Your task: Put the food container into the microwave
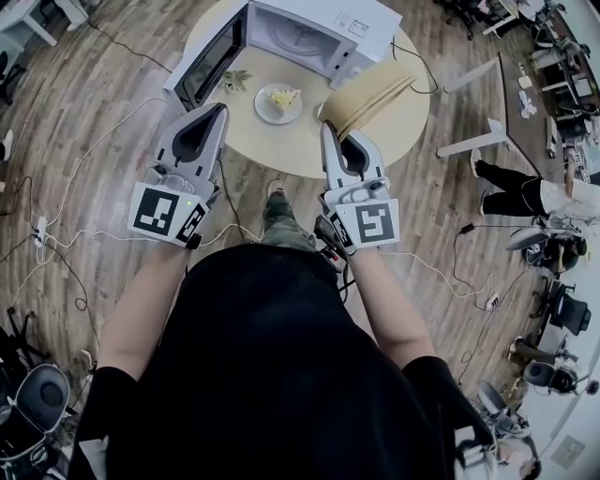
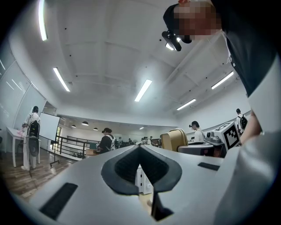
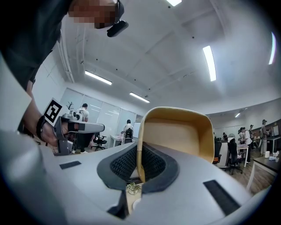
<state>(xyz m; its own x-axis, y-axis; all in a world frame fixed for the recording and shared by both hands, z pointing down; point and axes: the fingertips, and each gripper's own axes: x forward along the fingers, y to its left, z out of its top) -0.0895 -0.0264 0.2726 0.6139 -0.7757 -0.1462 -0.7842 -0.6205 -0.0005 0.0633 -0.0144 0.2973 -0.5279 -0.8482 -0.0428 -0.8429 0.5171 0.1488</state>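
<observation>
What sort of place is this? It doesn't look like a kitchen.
Most likely an open-plan office or lab. The microwave sits on a round table over a wood floor strewn with cables. Office chairs stand nearby, and the left gripper view shows a whiteboard.

1. Left hand-held gripper [image 1: 221, 109] and right hand-held gripper [image 1: 327, 128]: matt grey plastic shells; inner pads [image 3: 123, 165] black, finely ribbed, rubber-like.
2. Ahead of both, the counter [image 1: 300, 145]: pale, smooth, matt wood-look top.
3. Beyond the left hand-held gripper, the microwave [image 1: 323, 23]: smooth white casing, dark glossy door [image 1: 208, 64].
4. Ahead of the right hand-held gripper, the chair [image 1: 370, 94]: smooth tan moulded shell.
5. Below both, the floor [image 1: 94, 131]: brown wood planks, slight sheen.
</observation>
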